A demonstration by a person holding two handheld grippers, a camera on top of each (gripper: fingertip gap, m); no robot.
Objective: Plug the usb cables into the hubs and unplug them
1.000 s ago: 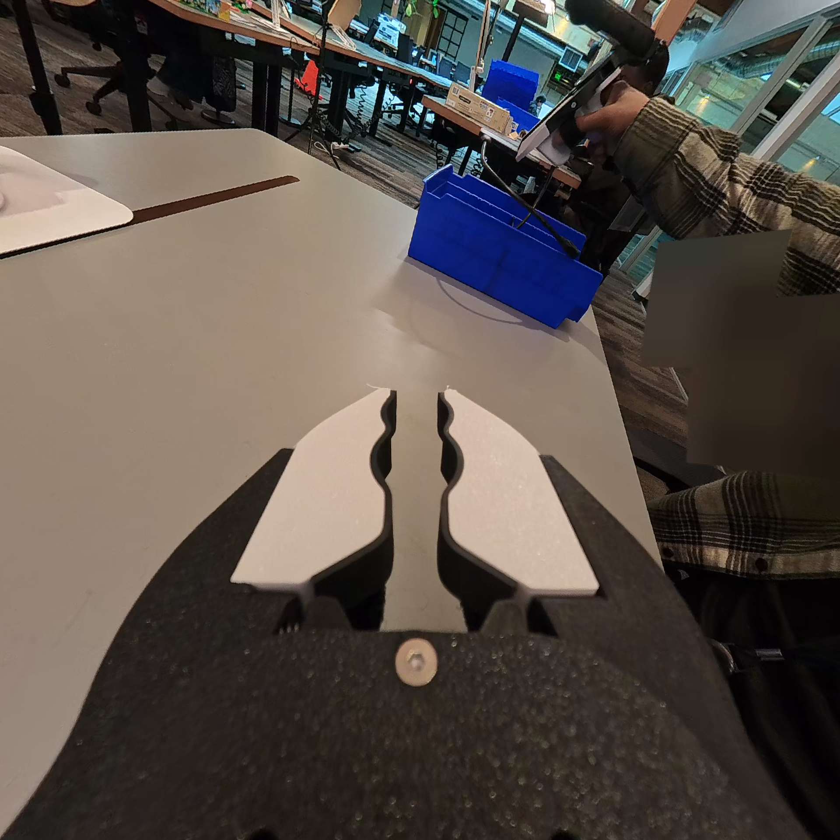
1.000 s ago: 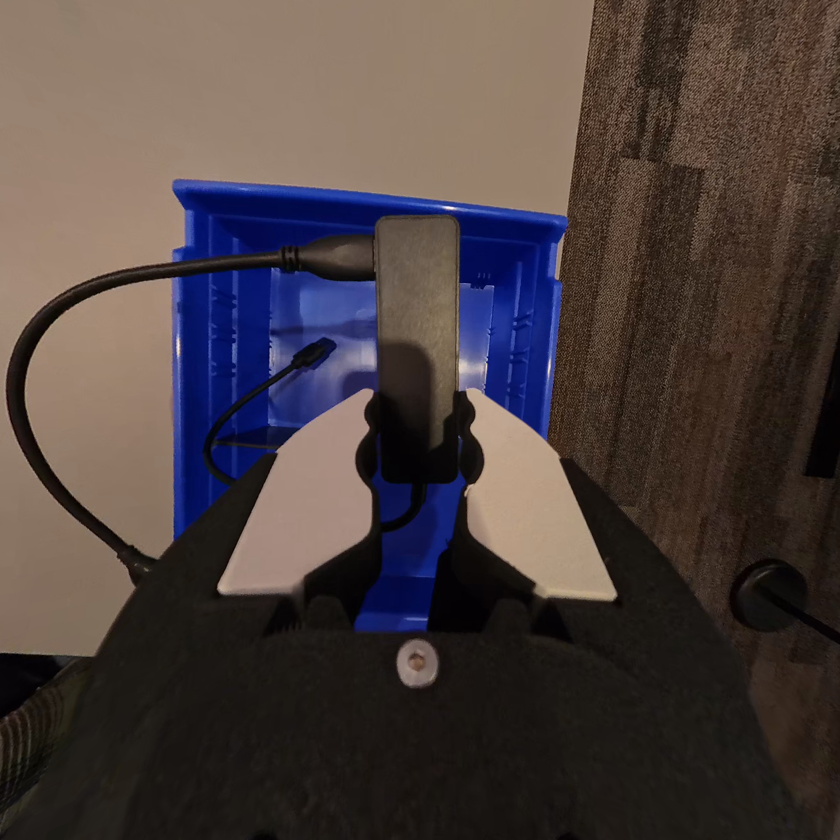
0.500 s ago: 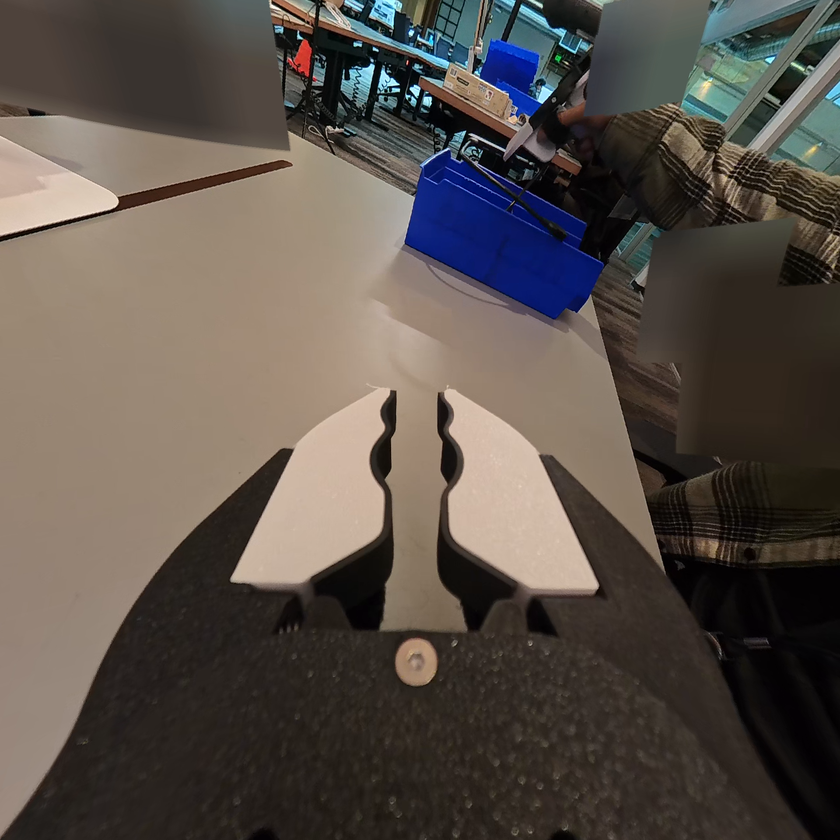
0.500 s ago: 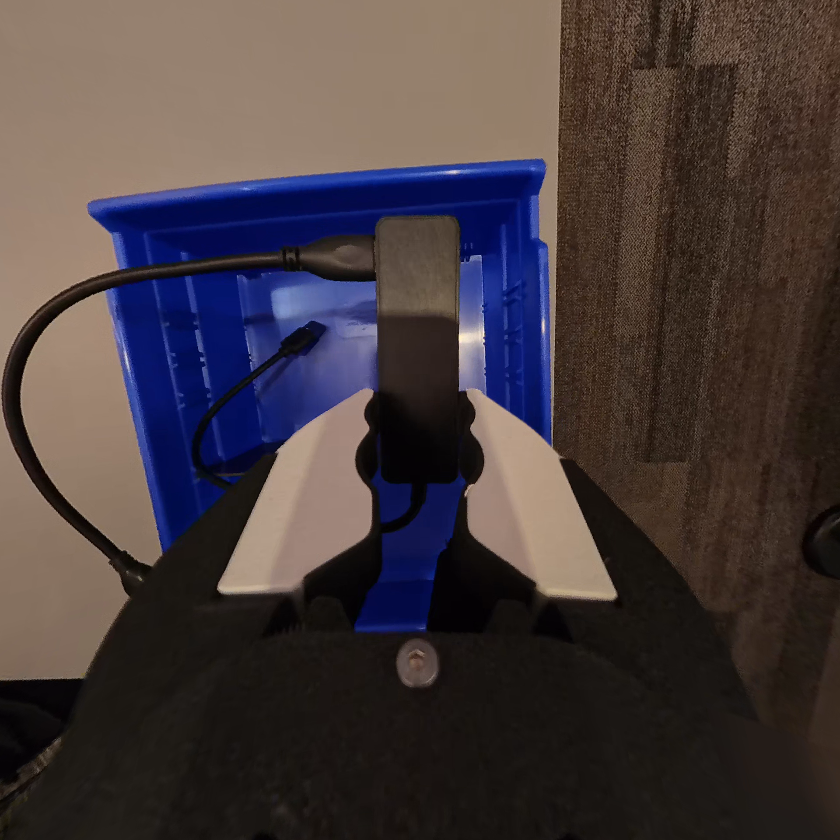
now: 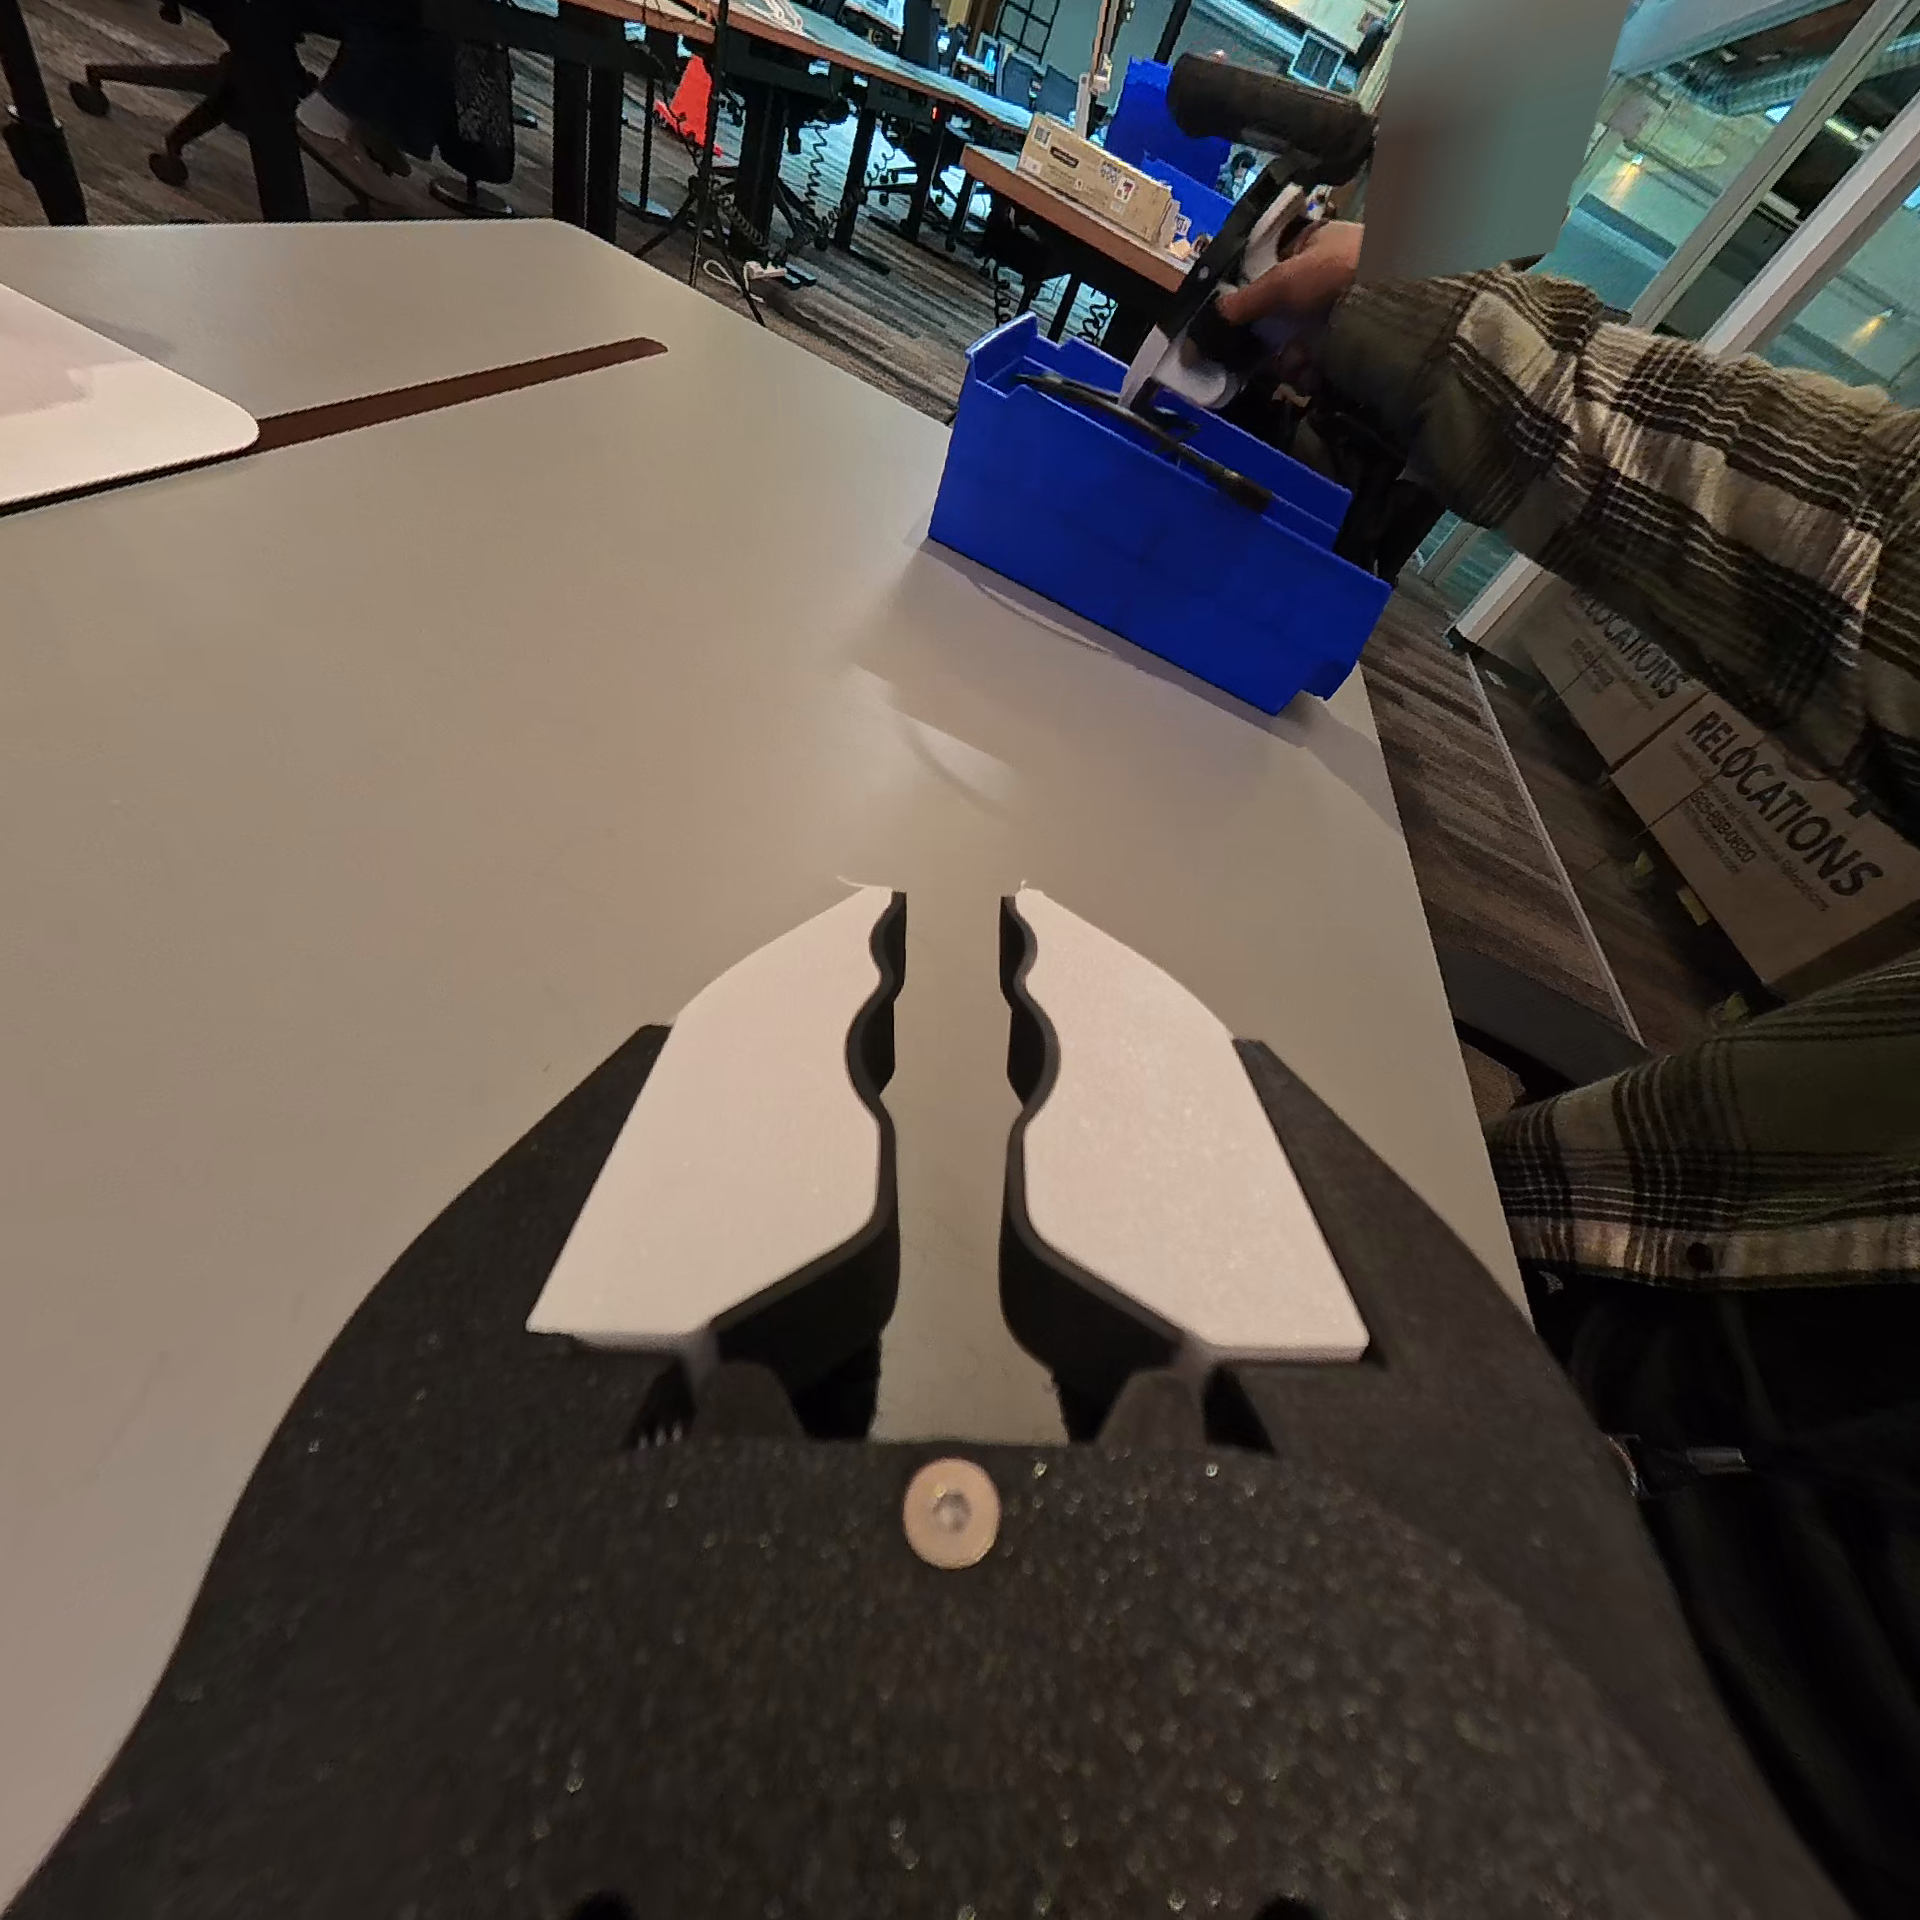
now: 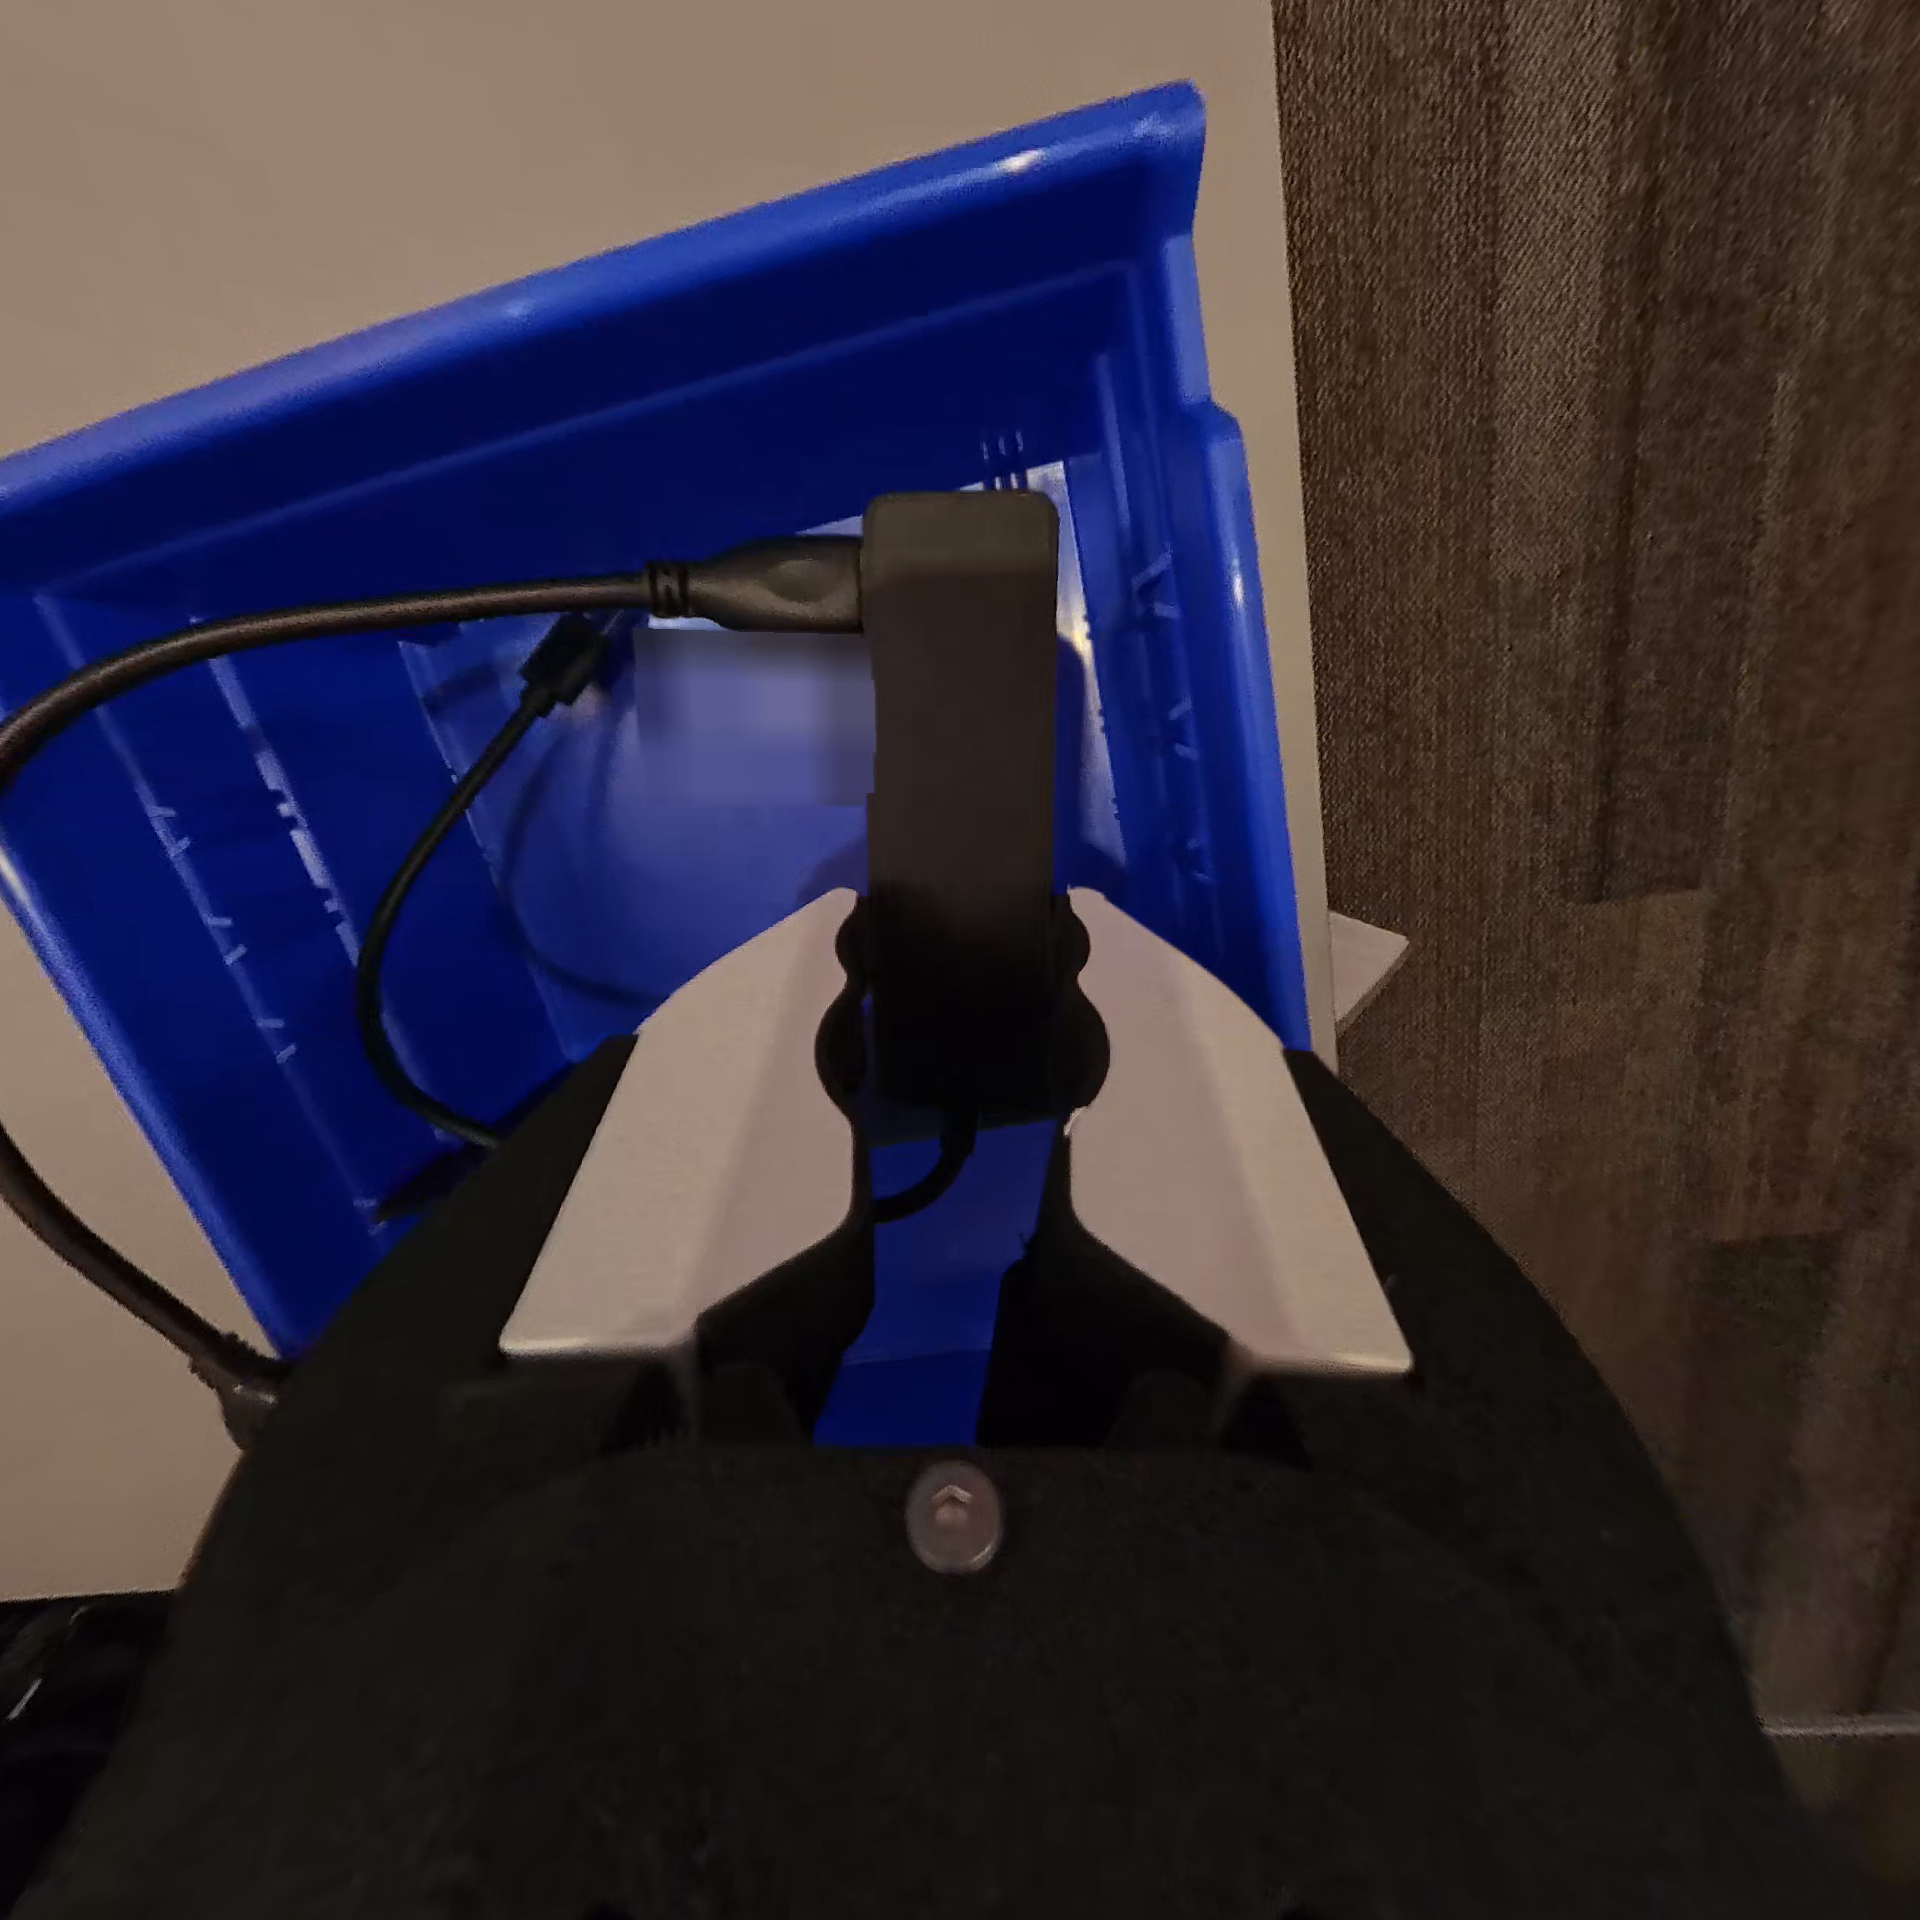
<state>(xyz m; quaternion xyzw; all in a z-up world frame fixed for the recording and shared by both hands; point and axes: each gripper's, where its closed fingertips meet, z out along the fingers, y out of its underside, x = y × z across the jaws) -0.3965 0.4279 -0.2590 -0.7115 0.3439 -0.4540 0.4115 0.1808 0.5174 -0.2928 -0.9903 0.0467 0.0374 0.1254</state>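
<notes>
Right tongs [image 6: 961, 914] clenched on the lower end of a black USB hub [image 6: 961, 748], held upright over the open blue bin [image 6: 623, 343]. Thick black cable [image 6: 312, 623] plugged into the hub's left side near its top, looping out leftward past the bin's rim and down over the desk [image 6: 520, 135]. Thin second lead [image 6: 416, 894] trailing from the hub's bottom end, curving down inside the bin, its small plug [image 6: 561, 665] lying loose near the back wall. Otherwise bare blue floor inside the bin, with ribbed side walls.

Bin set askew at the desk's far right corner, its right wall just beside the desk edge; beyond that edge, grey-brown carpet [image 6: 1610, 727]. From the left wrist view, same bin [image 5: 1143, 540] seen from the side, close to the desk edge, with the right tongs [image 5: 1174, 374] tilted down into its top and a hand [image 5: 1288, 281] in a plaid sleeve [image 5: 1662, 468] gripping the handle.

Left tongs [image 5: 951, 904] released, a narrow gap between the white fingers [image 5: 758, 1122], nothing between them, hovering low above the desk [image 5: 468, 779] well short of the bin. Wide stretch of bare grey surface ahead and to the left; a white mat [image 5: 94, 416] at the far left and a dark seam [image 5: 457, 384] beside it. Desk edge running close along the right, cardboard boxes [image 5: 1745, 831] on the floor beyond.
</notes>
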